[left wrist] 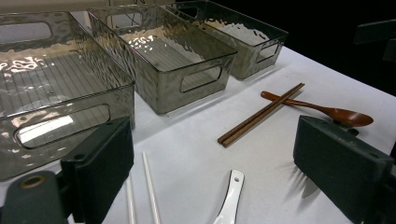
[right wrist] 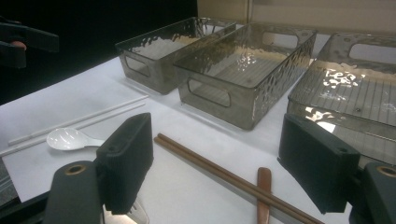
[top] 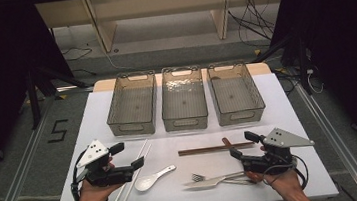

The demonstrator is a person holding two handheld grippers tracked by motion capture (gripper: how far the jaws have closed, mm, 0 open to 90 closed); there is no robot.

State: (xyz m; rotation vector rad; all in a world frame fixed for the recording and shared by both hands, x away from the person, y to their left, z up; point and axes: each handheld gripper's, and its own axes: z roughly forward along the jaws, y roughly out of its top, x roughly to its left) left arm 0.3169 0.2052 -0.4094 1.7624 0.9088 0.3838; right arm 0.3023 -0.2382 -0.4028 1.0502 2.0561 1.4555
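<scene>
My left gripper [top: 129,155] hovers open over the table's front left, nothing between its jaws. Just to its right lie a pair of white chopsticks [top: 133,175] and a white spoon [top: 152,180]; in the left gripper view the spoon's handle [left wrist: 231,198] sits below the open gap. My right gripper [top: 241,144] is open at the front right, empty too. Brown chopsticks [top: 216,148] [right wrist: 210,168] lie across a wooden spoon [top: 227,141] [left wrist: 327,111] just ahead of it. A metal fork and knife [top: 215,179] rest near the front edge, beside the right gripper.
Three clear grey bins stand side by side at the back of the white table: left [top: 132,104], middle [top: 183,99] and right [top: 235,93], with nothing in them. Dark floor and rails flank the table; shelving and cables lie behind it.
</scene>
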